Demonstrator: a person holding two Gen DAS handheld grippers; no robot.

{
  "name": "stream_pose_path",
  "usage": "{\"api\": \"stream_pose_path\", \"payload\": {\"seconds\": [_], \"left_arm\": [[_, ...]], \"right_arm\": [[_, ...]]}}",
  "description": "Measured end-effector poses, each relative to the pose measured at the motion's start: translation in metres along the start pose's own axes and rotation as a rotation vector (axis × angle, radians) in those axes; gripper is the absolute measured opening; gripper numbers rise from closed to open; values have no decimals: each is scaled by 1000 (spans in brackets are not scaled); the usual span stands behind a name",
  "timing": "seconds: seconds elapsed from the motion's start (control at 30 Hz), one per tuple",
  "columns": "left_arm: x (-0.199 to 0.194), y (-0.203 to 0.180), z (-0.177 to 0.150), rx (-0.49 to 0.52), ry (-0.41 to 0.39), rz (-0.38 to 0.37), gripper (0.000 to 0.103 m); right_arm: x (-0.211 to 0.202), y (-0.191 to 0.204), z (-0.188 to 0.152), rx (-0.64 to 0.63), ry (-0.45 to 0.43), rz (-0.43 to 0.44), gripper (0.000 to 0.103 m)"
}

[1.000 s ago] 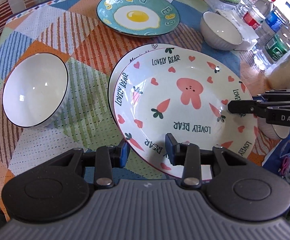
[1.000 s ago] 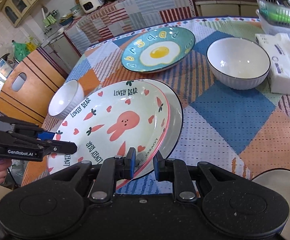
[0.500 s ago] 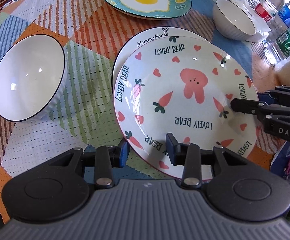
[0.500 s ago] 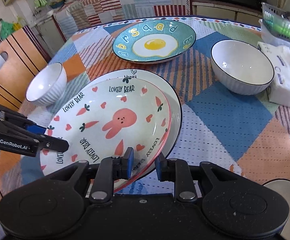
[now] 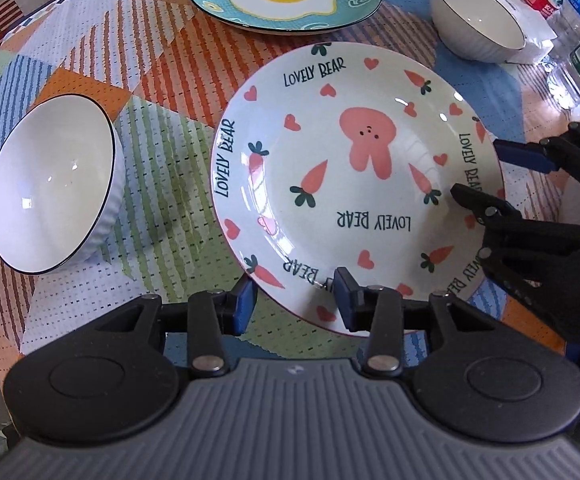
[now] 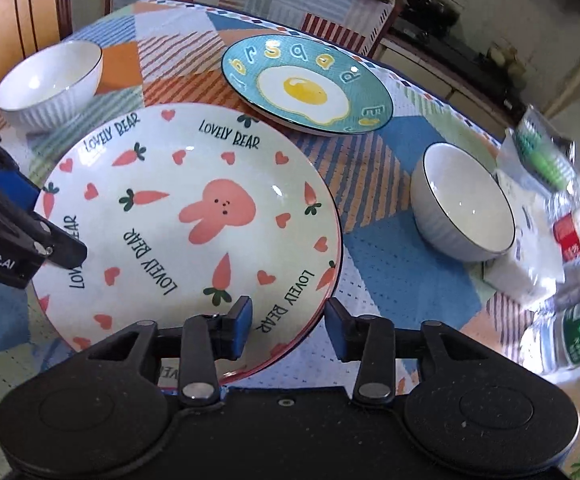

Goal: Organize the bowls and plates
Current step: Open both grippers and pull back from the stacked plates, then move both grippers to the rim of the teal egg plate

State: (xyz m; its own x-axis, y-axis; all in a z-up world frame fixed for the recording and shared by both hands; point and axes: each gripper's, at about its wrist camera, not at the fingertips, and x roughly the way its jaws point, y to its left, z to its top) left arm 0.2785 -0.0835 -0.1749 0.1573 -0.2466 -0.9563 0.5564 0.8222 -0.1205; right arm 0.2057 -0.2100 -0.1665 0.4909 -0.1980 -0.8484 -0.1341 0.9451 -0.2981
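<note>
- Left gripper (image 5: 296, 304): tilted steeply down at the near rim of the round white rabbit-and-carrot ceramic plate (image 5: 354, 184); jaws opening, straddling the rim, pads clear of it.
- The plate lies flat on the patchwork tablecloth (image 5: 162, 152).
- Right gripper (image 6: 288, 320): angled down at the plate's opposite edge, jaws opening, rim loose between them.
</note>
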Motion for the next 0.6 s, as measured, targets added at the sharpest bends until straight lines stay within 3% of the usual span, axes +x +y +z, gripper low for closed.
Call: {"api": "stream_pose_path", "payload": {"seconds": [0.1, 0.27, 0.6], "left_arm": [[-2, 0, 0, -3, 7, -6, 40], [-19, 0, -3, -36, -5, -19, 40], [-93, -18, -5, 57, -161, 15, 42]], "right_arm": [[-3, -1, 0, -3, -7, -9, 49], [-29, -15, 1, 87, -59, 51, 49], [-95, -42, 4, 250, -140, 204, 52]]}}
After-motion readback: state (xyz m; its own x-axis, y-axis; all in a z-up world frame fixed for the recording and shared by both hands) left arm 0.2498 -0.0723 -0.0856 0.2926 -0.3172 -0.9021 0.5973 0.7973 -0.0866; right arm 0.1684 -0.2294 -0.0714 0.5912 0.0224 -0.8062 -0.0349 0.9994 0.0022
